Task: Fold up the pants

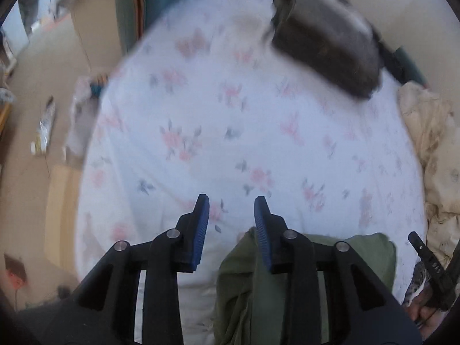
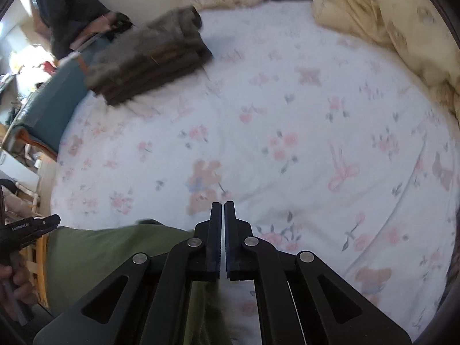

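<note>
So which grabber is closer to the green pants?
Hard to call. The left gripper hangs open over the green pants; the right gripper is shut right above them, fabric showing below its fingers.

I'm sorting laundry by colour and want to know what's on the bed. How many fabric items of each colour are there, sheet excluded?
Olive green pants, near edge, by the grippers: 1
Dark grey-brown folded stack, far side (blurred; layers inside cannot be counted): 1
Cream rumpled bedding, along the right side: 1
Total: 3
</note>
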A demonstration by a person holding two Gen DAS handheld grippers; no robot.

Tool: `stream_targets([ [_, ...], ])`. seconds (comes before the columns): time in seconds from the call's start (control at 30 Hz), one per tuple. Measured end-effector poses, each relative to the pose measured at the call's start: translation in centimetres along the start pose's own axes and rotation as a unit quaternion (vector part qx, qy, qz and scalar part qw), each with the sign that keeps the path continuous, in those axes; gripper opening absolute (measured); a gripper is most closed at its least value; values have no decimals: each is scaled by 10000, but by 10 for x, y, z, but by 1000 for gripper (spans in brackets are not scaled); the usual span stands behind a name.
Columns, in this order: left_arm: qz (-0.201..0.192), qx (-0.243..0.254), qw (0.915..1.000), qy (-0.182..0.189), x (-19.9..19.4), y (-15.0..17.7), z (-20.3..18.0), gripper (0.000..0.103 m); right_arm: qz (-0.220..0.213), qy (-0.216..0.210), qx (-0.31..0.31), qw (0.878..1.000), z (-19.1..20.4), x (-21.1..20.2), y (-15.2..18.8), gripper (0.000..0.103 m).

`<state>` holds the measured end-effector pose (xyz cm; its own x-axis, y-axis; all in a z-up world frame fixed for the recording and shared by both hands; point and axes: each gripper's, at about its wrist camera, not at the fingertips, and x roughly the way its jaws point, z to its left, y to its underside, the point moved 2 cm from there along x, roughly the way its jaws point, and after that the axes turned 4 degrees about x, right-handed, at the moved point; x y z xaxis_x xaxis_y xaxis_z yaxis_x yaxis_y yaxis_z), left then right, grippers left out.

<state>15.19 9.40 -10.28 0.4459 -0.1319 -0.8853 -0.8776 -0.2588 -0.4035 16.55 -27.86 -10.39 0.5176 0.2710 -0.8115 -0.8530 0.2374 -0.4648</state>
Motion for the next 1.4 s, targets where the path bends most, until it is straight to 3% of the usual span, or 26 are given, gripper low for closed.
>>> stream_targets([
  [0.1, -580, 896, 9926, 586, -30, 22, -42, 26, -22, -584, -401, 9975, 34, -8, 8, 1],
  [0.17, -476, 1230, 9862, 1001, -23, 43, -65, 26, 254, -1000, -484, 9935, 56, 8, 20, 1],
  [0.23, -201, 1478, 9845, 923, 0, 59, -80, 26, 502, -1182, -502, 9904, 68, 28, 31, 1],
  [0.3, -302, 1537, 9848, 747, 14, 65, -79, 26, 738, -861, -793, 9904, 78, 53, 44, 1],
  [0.4, -402, 1480, 9870, 490, 28, 57, -66, 31, 384, -14, -1134, 9928, 70, 65, 46, 0],
  [0.43, -401, 1393, 9887, 384, 30, 51, -58, 30, 382, 60, -1028, 9939, 63, 67, 43, 0],
  [0.5, -326, 1157, 9925, -234, 35, 40, -38, 28, 453, 198, -900, 9947, 49, 69, 36, 0],
  [0.53, -292, 980, 9942, -342, 38, 37, -30, 28, 330, 514, -989, 9932, 44, 65, 33, 0],
  [0.6, -240, 427, 9986, -222, 33, 33, -8, 25, 236, 636, -828, 9943, 36, 53, 30, 0],
  [0.63, -245, 175, 9995, -100, 23, 32, -1, 25, 273, 534, -602, 9964, 30, 43, 27, 2],
  [0.7, -530, 235, 9982, 132, 1, 31, -7, 25, 190, 54, -475, 9987, 33, 20, 29, 2],
  [0.8, -1010, 1110, 9867, 617, -32, 45, -46, 25, 248, -539, -727, 9956, 57, -3, 37, 2],
  [0.9, -660, 1760, 9772, 992, -22, 71, -78, 19, 600, -683, -771, 9929, 72, 9, 57, 1],
  [0.97, -347, 2011, 9768, 656, 6, 84, -84, 16, 758, -251, -908, 9927, 74, 32, 69, 1],
  [1.03, -199, 1941, 9796, 477, 26, 84, -77, 19, 1065, -153, -805, 9909, 67, 57, 75, 0],
  [1.13, 276, 1689, 9832, 634, 48, 80, -71, 20, 1110, -60, -936, 9894, 64, 76, 79, 0],
  [1.23, 73, 1712, 9836, 555, 22, 78, -75, 21, 982, -282, -851, 9911, 65, 53, 74, 0],
  [1.27, -76, 1578, 9855, 623, 11, 74, -72, 31, 949, -487, -723, 9917, 62, 40, 71, 6],
  [1.3, -231, 1381, 9872, 757, -2, 71, -67, 54, 874, -666, -554, 9924, 56, 27, 68, 7],
  [1.33, -459, 1149, 9883, 889, -19, 68, -57, 70, 805, -771, -385, 9930, 49, 15, 64, 9],
  [1.37, -634, 1011, 9892, 845, -26, 66, -47, 98, 753, -874, -139, 9932, 38, 4, 60, 30],
  [1.4, -814, 854, 9906, 690, -32, 66, -36, 102, 731, -938, 129, 9928, 27, -4, 59, 49],
])
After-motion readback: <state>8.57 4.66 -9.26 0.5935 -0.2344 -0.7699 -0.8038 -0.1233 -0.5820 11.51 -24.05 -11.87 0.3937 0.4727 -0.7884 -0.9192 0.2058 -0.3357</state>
